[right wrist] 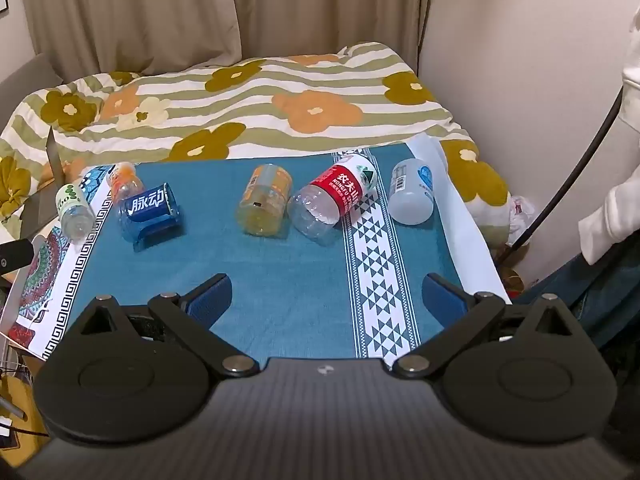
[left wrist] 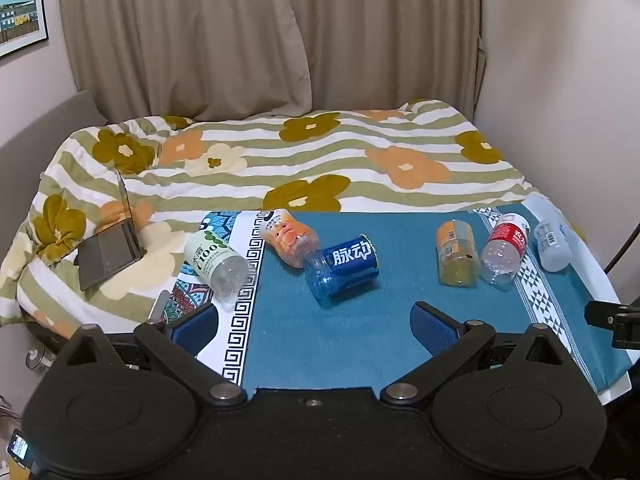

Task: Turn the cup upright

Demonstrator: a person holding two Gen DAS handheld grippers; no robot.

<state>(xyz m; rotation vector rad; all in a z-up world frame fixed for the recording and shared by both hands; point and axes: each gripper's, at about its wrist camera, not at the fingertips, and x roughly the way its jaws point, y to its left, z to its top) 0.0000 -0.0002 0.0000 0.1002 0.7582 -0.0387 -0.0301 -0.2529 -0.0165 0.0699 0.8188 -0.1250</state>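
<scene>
Several cut-bottle cups lie on their sides on a teal cloth point(left wrist: 340, 340) point(right wrist: 288, 280). From left: a green-label cup point(left wrist: 218, 266) point(right wrist: 74, 212), an orange cup point(left wrist: 288, 240) point(right wrist: 125, 184), a blue cup point(left wrist: 342, 270) point(right wrist: 150, 212), a yellow cup point(left wrist: 458, 254) point(right wrist: 264, 200), a red-label cup point(left wrist: 505, 248) point(right wrist: 332, 200), a white cup point(left wrist: 552, 246) point(right wrist: 412, 192). My left gripper point(left wrist: 314, 324) is open and empty, just short of the blue cup. My right gripper point(right wrist: 326, 294) is open and empty, short of the yellow and red cups.
The cloth covers a table in front of a bed with a flowered quilt point(left wrist: 300, 160). An open laptop point(left wrist: 110, 248) lies on the bed at left. Curtains point(left wrist: 260, 40) hang behind. A person's white sleeve point(right wrist: 616, 200) is at the right.
</scene>
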